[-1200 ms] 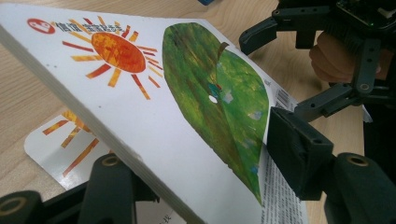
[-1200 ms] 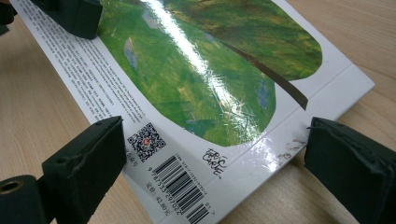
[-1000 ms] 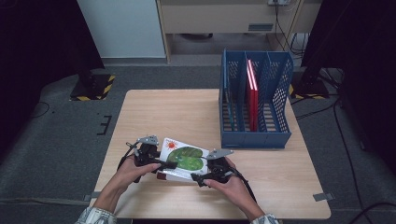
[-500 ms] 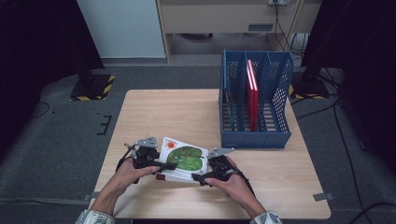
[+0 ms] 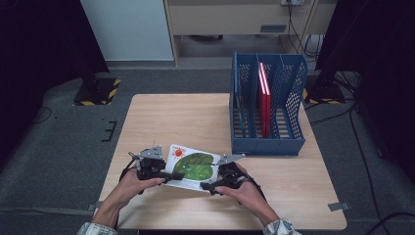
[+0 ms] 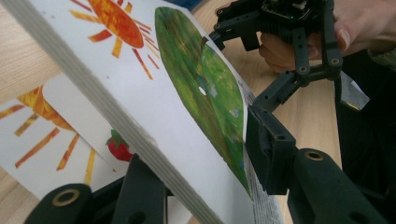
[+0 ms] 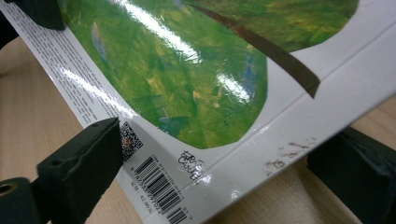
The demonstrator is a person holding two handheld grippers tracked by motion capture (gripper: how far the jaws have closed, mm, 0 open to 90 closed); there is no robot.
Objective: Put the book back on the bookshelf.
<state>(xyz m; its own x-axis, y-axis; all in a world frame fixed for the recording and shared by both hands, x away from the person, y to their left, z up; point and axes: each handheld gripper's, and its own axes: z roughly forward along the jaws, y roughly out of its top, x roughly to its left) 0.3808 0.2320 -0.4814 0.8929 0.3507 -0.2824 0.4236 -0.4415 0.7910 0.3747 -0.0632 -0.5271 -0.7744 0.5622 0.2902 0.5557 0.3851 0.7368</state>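
Observation:
A white board book (image 5: 193,166) with a green leaf and an orange sun on its cover is held at the near middle of the table (image 5: 195,117). My left gripper (image 5: 171,177) is shut on its left edge. In the left gripper view the jaws (image 6: 205,163) clamp the thick, tilted book (image 6: 187,93), and a page with a sun and a strawberry lies beneath it. My right gripper (image 5: 210,186) is shut on the book's right corner. In the right gripper view (image 7: 224,158) one jaw presses by the barcode of the book (image 7: 187,70) and the other sits under it.
A blue file rack (image 5: 266,142) stands at the table's far right with a red book (image 5: 265,98) upright in a middle slot. Bare wood lies behind the board book and to its left. Dark stands and cables are on the floor around the table.

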